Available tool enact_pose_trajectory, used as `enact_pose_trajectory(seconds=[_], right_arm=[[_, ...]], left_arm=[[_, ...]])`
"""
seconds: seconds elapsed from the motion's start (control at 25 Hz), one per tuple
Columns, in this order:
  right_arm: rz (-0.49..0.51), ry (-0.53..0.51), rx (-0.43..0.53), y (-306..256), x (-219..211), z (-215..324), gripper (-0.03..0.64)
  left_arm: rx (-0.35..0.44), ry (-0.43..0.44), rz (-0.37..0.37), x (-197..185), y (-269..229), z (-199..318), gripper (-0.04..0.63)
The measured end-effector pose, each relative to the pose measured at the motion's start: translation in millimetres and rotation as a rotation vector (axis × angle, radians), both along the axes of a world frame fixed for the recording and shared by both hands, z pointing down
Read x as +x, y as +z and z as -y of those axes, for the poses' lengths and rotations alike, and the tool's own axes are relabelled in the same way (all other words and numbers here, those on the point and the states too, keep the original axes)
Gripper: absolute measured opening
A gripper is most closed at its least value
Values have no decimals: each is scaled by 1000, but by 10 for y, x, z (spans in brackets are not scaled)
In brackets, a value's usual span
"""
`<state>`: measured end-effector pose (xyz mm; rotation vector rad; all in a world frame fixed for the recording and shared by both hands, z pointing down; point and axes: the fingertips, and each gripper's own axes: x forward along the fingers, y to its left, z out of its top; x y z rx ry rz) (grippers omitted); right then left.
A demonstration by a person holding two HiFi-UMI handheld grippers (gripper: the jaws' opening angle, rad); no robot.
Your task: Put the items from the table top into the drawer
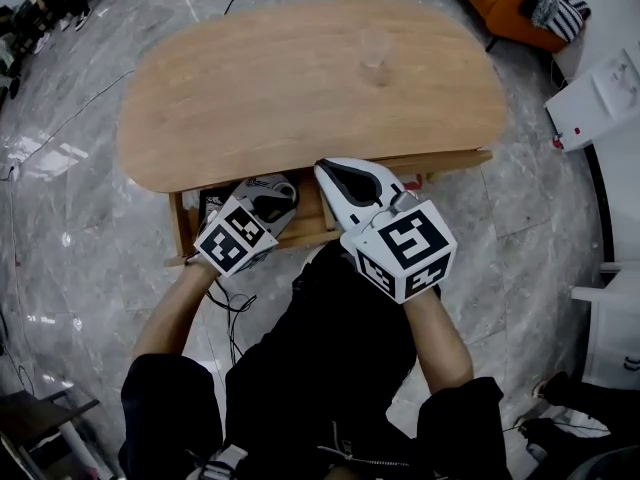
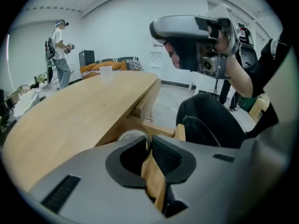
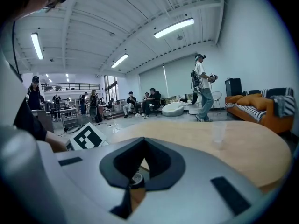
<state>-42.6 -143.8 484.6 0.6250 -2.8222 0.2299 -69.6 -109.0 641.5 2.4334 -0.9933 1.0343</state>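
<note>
Wooden table (image 1: 300,78), drawer (image 1: 178,230) open. My left gripper (image 2: 147,143) hangs over the drawer, jaws a slit, empty. My right gripper (image 3: 141,141) is above the drawer too, pinched together.

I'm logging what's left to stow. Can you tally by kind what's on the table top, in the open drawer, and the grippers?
Clear cup on the table top: 1
Round item in the drawer: 1
Grippers, left gripper and right gripper: 2
Total: 4
More in the drawer may be hidden under the grippers.
</note>
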Motion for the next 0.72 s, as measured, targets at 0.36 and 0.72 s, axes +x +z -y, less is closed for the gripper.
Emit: enact_pose_trajectory(seconds=[0.36, 0.72], right_arm=[[0, 19, -4, 10, 66, 15, 9], [4, 21, -6, 13, 65, 0, 9]], left_arm=[[-106, 88, 50, 87, 365, -87, 51], [-113, 112, 75, 68, 436, -93, 56]])
